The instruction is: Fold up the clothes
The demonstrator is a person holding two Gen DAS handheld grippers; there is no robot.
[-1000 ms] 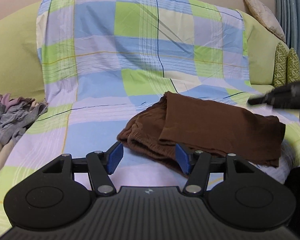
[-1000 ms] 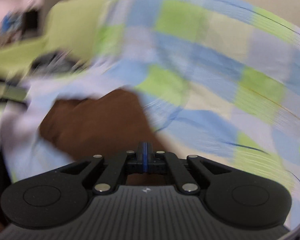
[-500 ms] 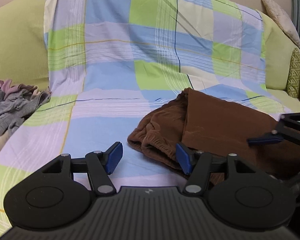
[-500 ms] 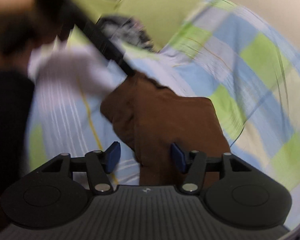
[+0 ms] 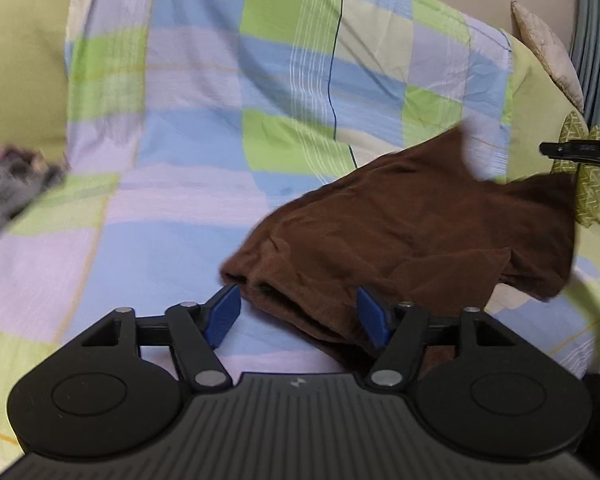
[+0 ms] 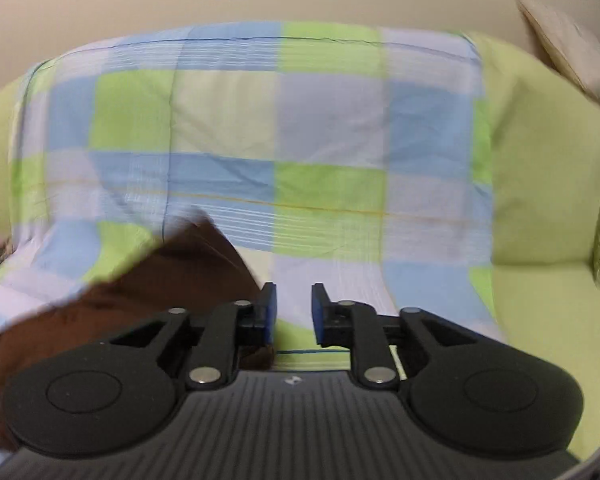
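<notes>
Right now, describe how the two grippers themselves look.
Both are alike. The left gripper and right gripper are matte black, with a ribbed dark grey body bearing a small pale logo, two round black discs at the sides, angular linkage arms with silver pivot pins, and flat blue pads on the fingertips. No cables or sleeves show.

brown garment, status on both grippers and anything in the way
Left gripper open, fingers astride near edge of brown garment. Right gripper open, holding nothing, garment beside it. Grey clothes pile off left, not in the way.
</notes>
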